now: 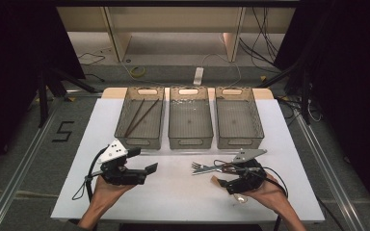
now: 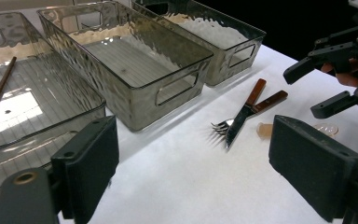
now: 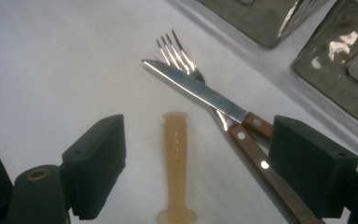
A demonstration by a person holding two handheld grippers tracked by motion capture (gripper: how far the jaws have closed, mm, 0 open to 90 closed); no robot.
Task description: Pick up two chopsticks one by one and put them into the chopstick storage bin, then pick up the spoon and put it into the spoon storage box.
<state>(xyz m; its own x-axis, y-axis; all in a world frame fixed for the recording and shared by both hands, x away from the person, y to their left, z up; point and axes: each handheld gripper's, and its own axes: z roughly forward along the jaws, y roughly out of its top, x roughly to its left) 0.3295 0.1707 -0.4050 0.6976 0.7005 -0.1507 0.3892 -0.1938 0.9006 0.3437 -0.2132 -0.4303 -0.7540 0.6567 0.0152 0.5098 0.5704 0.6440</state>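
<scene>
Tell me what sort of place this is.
Probably a lab recording station, not a kitchen: a white table on bare floor between black curtains, loose cables behind, and three clear ribbed plastic bins lined up for sorting.

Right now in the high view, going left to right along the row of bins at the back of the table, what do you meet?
Bin holding chopsticks → chopsticks inside it → empty middle bin → empty right bin.

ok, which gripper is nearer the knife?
Right. The right gripper hangs open just short of the knife lying across the fork; the left gripper sits well off to its left.
</scene>
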